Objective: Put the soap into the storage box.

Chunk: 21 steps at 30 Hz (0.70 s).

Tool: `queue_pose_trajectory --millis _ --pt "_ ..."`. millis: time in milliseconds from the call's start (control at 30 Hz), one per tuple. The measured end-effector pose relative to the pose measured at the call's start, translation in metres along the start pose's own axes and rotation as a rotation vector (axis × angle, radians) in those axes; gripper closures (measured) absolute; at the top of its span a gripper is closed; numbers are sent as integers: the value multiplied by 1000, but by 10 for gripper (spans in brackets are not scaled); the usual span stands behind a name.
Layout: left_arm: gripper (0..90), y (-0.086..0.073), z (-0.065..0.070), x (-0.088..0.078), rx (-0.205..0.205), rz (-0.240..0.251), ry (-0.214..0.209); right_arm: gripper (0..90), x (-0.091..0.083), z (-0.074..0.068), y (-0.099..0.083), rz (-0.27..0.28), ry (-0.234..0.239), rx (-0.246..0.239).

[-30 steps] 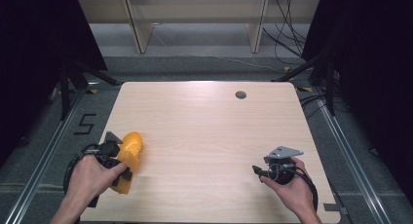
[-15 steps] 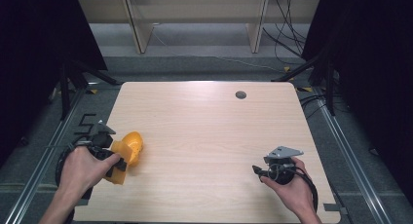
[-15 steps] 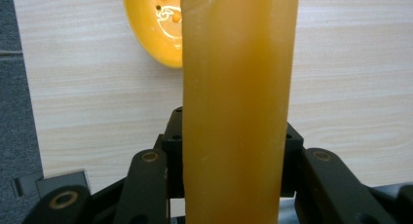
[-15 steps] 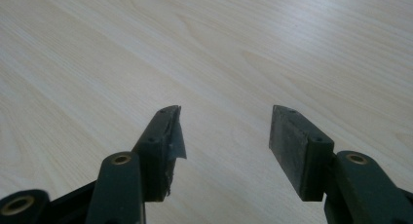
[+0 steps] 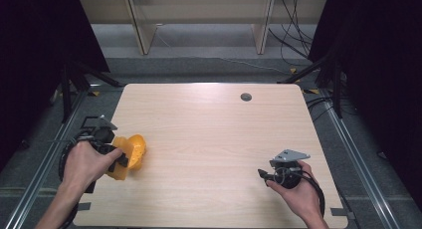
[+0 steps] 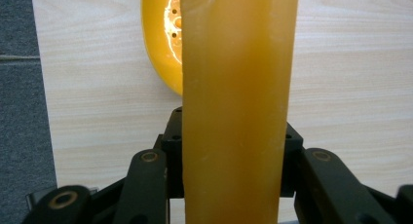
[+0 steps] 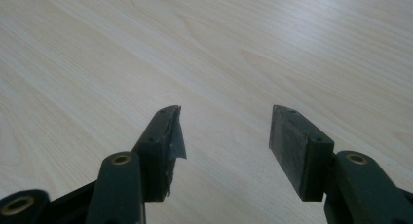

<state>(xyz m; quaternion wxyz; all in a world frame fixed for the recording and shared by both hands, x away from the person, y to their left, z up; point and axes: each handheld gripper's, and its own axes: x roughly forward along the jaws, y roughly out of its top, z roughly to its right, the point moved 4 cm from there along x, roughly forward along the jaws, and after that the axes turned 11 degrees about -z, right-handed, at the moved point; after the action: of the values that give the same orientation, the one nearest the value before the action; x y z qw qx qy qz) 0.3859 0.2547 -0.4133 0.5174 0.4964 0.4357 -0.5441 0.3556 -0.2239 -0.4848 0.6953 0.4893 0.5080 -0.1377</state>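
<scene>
Table (image 5: 214, 139) of pale wood carried orange plastic scoop-like object (image 5: 130, 152) at left edge. Left hand-held gripper (image 5: 121, 160) pinched its flat handle, had dragged it outward, leftward from a second before. Right hand-held gripper (image 5: 262, 174) spread, empty, unmoved near right front corner.
</scene>
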Motion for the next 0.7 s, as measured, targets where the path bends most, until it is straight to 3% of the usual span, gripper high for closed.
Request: queue_pose_trajectory --millis 700 --pt "605 35 -4 13 1 5 32 456 0 0 0 6 -1 -3"
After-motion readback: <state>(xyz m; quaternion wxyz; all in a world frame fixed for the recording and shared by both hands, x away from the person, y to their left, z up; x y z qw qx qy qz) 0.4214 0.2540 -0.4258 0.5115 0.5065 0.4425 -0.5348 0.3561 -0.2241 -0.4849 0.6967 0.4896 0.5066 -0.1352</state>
